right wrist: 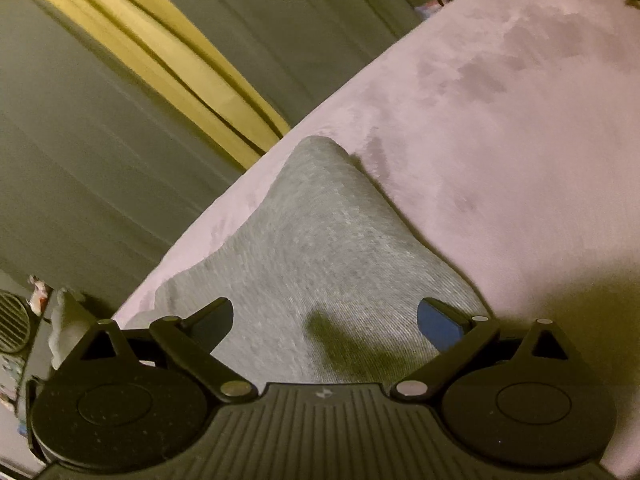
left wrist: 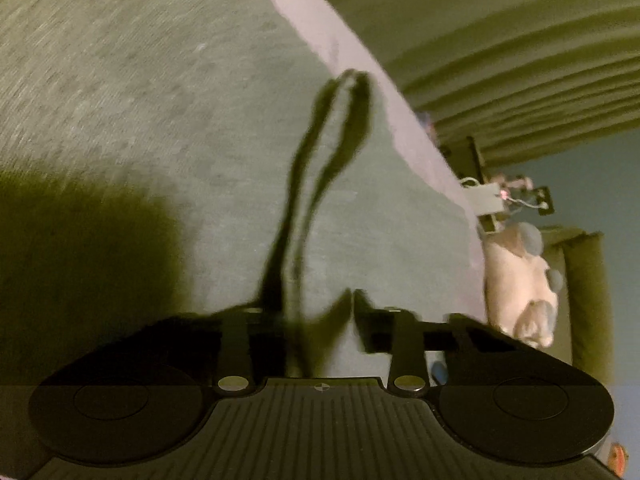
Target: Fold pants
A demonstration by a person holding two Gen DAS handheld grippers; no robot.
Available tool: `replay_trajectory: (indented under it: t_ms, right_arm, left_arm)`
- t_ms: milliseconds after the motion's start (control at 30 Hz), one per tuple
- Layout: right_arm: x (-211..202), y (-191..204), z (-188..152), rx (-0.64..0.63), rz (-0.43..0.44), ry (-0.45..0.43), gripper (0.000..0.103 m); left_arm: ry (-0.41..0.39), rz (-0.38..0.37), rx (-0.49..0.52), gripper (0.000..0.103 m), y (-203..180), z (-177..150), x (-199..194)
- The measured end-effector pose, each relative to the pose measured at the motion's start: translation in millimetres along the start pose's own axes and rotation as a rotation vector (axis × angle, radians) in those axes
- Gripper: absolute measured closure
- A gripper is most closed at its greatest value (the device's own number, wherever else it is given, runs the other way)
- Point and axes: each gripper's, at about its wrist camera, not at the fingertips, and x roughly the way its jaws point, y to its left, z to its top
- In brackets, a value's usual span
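Grey knit pants (left wrist: 160,80) lie on a pale lilac bed cover (left wrist: 420,132) and fill most of the left wrist view. A black drawstring loop (left wrist: 320,152) lies on the pants. My left gripper (left wrist: 352,296) has its fingertips together just above the fabric; whether it pinches cloth is hidden by blur. In the right wrist view a folded end of the pants (right wrist: 320,240) points away across the bed cover (right wrist: 500,120). My right gripper (right wrist: 326,316) is open above it, its fingers (right wrist: 440,324) wide apart and empty.
Olive curtains (right wrist: 100,140) with a yellow strip (right wrist: 168,60) hang beyond the bed's edge. A light plush toy (left wrist: 520,280) and a small rack with cables (left wrist: 496,200) are beside the bed. A fan grille (right wrist: 12,320) sits at lower left.
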Motion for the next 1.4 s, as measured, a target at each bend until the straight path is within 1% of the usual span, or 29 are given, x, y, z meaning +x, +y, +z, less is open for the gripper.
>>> replay_trajectory:
  t_ms: [67,133,300,500,633,733,833,900,1000,1100,1167,1200,1233,1267,1300,1367,1400]
  right_arm:
    - [1,3,-2,-0.032,-0.011,-0.007,0.004]
    - [2,5,-4,-0.047,-0.018,-0.016,0.004]
    - [2,6,-5,-0.049,-0.017,-0.022,0.004]
    - [0,9,-5,-0.072,-0.004,-0.022,0.004]
    - [0,13,-6,-0.093,0.027,-0.009,0.004]
    - [1,19,-8,-0.128,0.051,0.01,0.004]
    - [3,24,-10,-0.158,0.094,0.037,0.004]
    - [4,27,-11,-0.175,0.115,0.048,0.004]
    - [5,29,-11,-0.187,0.136,0.061,0.004]
    - [6,28,-10,-0.181,0.153,0.064,0.004]
    - [7,25,-7,-0.167,0.148,0.064,0.004]
    - [7,23,-6,-0.157,0.144,0.067,0.004]
    - [9,23,-7,-0.149,0.135,0.073,0.004]
    - [11,22,-7,-0.139,0.119,0.083,0.004]
    - [14,20,-6,-0.127,0.105,0.094,0.004]
    - [15,18,-8,-0.119,0.102,0.101,0.004]
    - [15,18,-10,-0.121,0.101,0.101,0.004]
  left_arm:
    - [-0.003,-0.034,-0.043,0.081,6,1,2]
    - [-0.003,-0.05,-0.061,0.082,10,2,1]
    - [-0.043,-0.028,0.01,0.086,-6,-1,-1]
    - [-0.084,-0.092,0.026,0.086,-19,4,-18]
    - [-0.119,-0.106,0.053,0.086,-24,7,-32]
    - [-0.134,-0.102,0.042,0.086,-24,10,-39]
    - [-0.167,-0.09,0.048,0.086,-24,13,-54]
    - [-0.181,-0.083,0.033,0.086,-19,17,-65]
    - [-0.192,-0.047,0.013,0.086,-7,21,-74]
    - [-0.168,0.023,-0.013,0.086,4,23,-71]
    - [-0.153,0.075,-0.007,0.084,4,21,-66]
    - [-0.156,0.109,0.009,0.082,3,21,-63]
    - [-0.161,0.145,0.021,0.078,1,20,-61]
    - [-0.163,0.162,0.023,0.074,3,18,-60]
    - [-0.164,0.15,0.012,0.073,6,18,-60]
    - [-0.161,0.103,-0.041,0.067,16,18,-63]
    - [-0.158,0.077,-0.075,0.065,21,19,-66]
